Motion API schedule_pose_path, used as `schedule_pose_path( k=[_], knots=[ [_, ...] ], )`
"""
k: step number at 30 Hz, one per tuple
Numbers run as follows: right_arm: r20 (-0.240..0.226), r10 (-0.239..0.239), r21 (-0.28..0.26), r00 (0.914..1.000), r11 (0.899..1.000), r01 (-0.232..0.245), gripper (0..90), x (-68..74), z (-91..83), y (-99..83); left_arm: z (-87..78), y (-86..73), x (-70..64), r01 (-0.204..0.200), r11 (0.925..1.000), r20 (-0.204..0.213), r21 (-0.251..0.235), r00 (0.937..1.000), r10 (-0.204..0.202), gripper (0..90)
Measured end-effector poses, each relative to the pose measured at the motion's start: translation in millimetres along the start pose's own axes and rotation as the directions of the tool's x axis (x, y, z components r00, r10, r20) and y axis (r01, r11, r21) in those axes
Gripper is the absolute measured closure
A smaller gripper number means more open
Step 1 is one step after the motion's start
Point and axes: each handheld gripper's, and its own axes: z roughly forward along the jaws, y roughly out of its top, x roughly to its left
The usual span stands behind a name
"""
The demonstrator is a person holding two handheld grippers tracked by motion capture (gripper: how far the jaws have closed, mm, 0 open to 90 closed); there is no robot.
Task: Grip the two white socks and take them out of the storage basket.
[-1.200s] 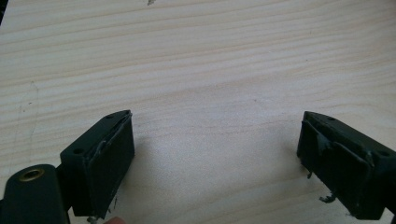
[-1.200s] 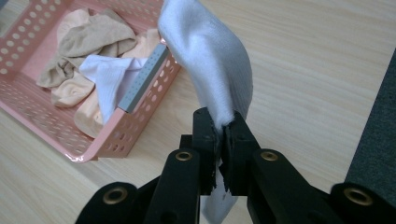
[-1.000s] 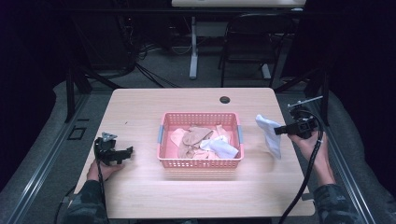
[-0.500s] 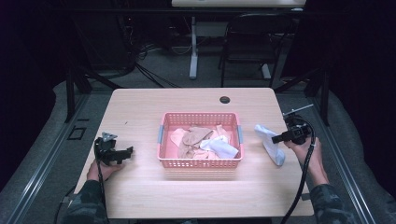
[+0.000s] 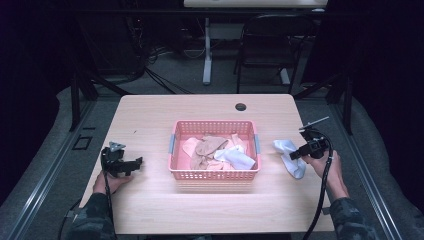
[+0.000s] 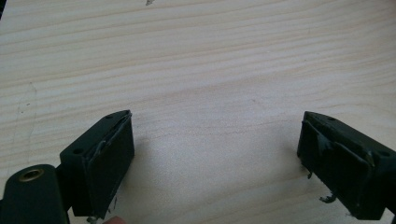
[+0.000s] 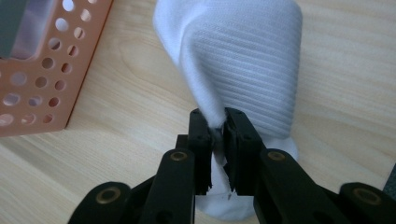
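Note:
A white ribbed sock lies on the wooden table just right of the pink basket, and my right gripper is shut on a fold of it. In the high view the white sock rests on the table with the right gripper low beside it. The basket holds peach and white socks. My left gripper rests on the table at the left, well clear of the basket. In its own view the left gripper is open over bare wood.
A corner of the pink basket stands close to the left of the sock. A dark cable hole sits at the table's far edge. Chairs and cables stand on the floor beyond the table.
My right gripper has come down and toward the person with the white sock, which hung in the air a second ago and now lies on the table. The left gripper has stayed put.

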Motion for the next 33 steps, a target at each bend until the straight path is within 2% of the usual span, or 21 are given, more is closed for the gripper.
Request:
schedule_pose_path(
  k=[3,7,9,10,11,13,14,15,18,21,23,33],
  knots=[
    [-0.006,-0.01,0.041,0.9999,0.999,0.01,79.7,-2.5,1.1,1.0,0.0,0.0,0.0,0.0,1.0,0.0,0.0,1.0,0.0,10.7],
    [-0.005,-0.009,0.045,0.9999,0.999,0.01,75.9,-2.2,1.3,1.2,0.0,0.0,0.0,0.0,1.0,0.0,0.0,1.0,0.0,10.7],
    [0.005,-0.001,0.03,1.0,1.0,0.001,68.8,-0.6,0.8,0.6,0.0,0.0,0.0,0.0,1.0,0.0,0.0,1.0,0.0,10.7],
    [0.006,-0.014,0.039,0.9999,0.999,0.013,63.5,-1.1,-1.1,1.1,0.0,0.0,0.0,0.0,1.0,0.0,0.0,1.0,0.0,10.7],
    [0.01,0.002,0.012,1.0,1.0,-0.002,58.7,0.6,-0.7,0.1,0.0,0.0,0.1,-0.001,1.0,0.0,0.0,1.0,0.001,10.7],
    [0.015,-0.002,-0.001,0.9999,1.0,0.002,47.6,2.3,-5.0,0.6,0.0,0.0,0.0,0.0,1.0,0.0,0.0,1.0,0.0,10.7],
    [0.008,-0.02,0.002,0.9998,1.0,0.019,44.0,2.0,-8.6,1.6,0.0,0.0,0.0,0.0,1.0,0.0,0.0,1.0,0.0,10.7],
    [0.015,-0.01,-0.021,0.9998,1.0,0.01,40.1,4.5,-10.7,1.3,0.0,0.0,0.0,0.0,1.0,0.0,0.0,1.0,0.0,10.7],
    [0.019,-0.038,-0.032,0.9991,0.999,0.039,30.3,7.6,-19.5,2.7,0.0,0.0,0.0,0.0,1.0,0.0,0.0,1.0,0.0,10.7],
    [0.015,-0.051,-0.062,0.9986,0.997,0.052,25.1,11.1,-26.1,2.8,0.0,0.0,0.0,0.0,1.0,0.0,0.0,1.0,0.0,10.7],
    [0.043,-0.077,-0.064,0.9961,0.995,0.079,20.7,13.9,-30.5,3.0,0.0,0.0,0.0,0.0,1.0,0.0,0.0,1.0,0.0,10.7],
    [0.073,-0.132,-0.117,0.9886,0.983,0.139,9.1,26.0,-47.4,4.6,0.0,0.0,0.0,0.0,1.0,0.0,0.0,1.0,0.0,10.7]
  ],
)
